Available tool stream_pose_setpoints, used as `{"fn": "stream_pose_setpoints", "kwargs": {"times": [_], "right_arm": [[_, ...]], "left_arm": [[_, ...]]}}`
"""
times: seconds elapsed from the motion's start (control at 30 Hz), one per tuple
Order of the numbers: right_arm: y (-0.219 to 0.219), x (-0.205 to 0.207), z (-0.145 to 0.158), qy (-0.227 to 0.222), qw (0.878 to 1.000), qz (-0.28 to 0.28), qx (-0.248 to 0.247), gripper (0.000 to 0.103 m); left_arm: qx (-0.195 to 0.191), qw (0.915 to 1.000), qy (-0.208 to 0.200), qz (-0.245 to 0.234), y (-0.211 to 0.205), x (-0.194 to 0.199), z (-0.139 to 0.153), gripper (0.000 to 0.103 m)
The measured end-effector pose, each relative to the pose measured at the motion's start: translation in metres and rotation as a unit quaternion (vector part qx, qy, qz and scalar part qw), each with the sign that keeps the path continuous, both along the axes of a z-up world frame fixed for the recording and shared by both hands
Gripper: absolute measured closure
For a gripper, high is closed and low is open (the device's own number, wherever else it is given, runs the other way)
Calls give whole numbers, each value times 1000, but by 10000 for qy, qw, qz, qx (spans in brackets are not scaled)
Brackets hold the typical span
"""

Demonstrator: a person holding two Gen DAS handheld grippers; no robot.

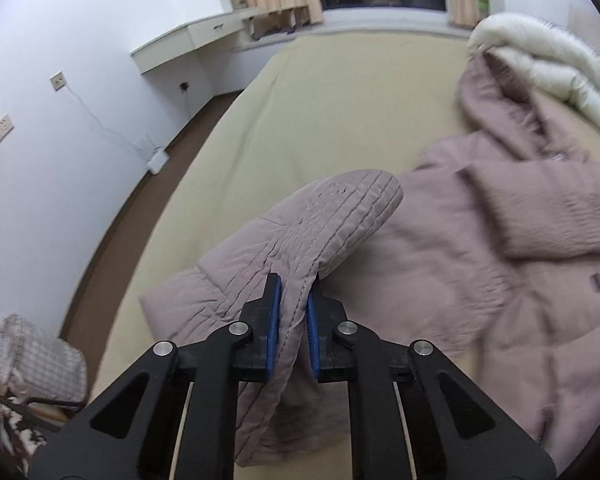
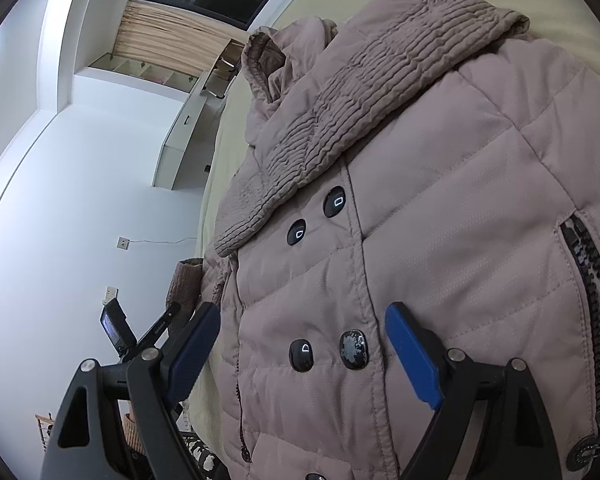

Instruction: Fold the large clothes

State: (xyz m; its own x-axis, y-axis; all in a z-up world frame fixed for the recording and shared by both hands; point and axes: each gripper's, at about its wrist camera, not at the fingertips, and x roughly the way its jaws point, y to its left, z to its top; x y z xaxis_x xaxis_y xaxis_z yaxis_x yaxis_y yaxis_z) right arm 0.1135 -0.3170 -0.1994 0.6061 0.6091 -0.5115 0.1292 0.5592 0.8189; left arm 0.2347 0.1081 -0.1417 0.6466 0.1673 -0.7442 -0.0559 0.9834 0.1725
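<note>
Puffer coat (image 2: 440,208): matt quilted mauve cloth, ribbed collar (image 2: 340,120); glossy black buttons (image 2: 302,355). Bedsheet (image 1: 332,104): smooth matt beige cloth.

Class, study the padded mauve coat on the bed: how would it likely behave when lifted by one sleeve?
The coat is probably floppy: its sleeve already droops around the left gripper. Its quilted padding suggests bulk, likely light for its size. The smooth shell may slip.

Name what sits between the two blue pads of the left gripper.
In the left wrist view, a fold of the pink coat's sleeve is pinched between the pads of the left gripper.
</note>
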Motion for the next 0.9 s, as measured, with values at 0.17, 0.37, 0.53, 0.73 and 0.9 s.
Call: {"fn": "stream_pose_setpoints", "kwargs": {"times": [0.17, 0.37, 0.53, 0.73, 0.9], "right_arm": [[1, 10, 5, 54, 9991, 116, 403, 14], [31, 57, 0, 450, 9777, 797, 1892, 7], [55, 97, -17, 791, 9569, 956, 2624, 7], [84, 124, -43, 1251, 9435, 1139, 2850, 36], [96, 142, -15, 954, 9582, 1417, 2296, 79]], "left_arm": [[-268, 9937, -677, -856, -60, -32, 32, 93], [-366, 9781, -954, -1811, -119, -69, 29, 93], [-306, 9709, -969, -2167, -146, -85, 21, 93], [-256, 9685, -973, -2279, -157, -96, 13, 93], [-230, 9727, -974, -2092, -153, -105, 11, 80]]}}
